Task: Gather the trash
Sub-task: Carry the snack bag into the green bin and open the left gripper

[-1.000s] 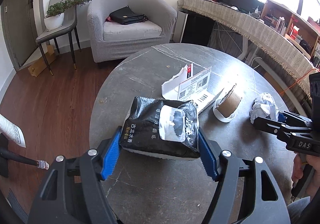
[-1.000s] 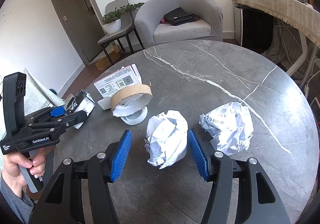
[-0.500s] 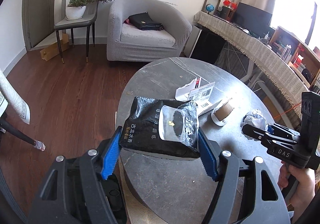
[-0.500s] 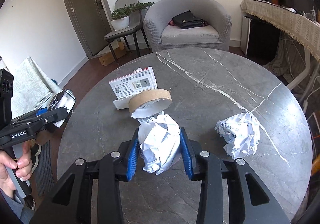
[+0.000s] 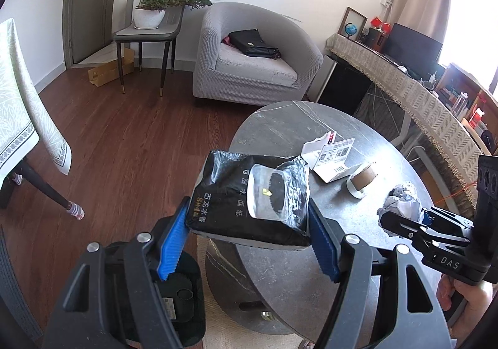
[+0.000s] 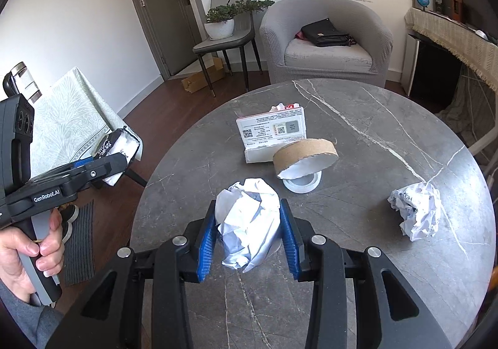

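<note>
Gripping a black wet-wipe pack, left gripper holds it off the round marble table's edge; right gripper, jaws just closed, clamps a crumpled paper ball above the tabletop.

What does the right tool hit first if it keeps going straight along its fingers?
Probably the cardboard tape roll on the table, just beyond the paper ball the right tool grips. The torn white box sits behind it. Depth is uncertain.
</note>
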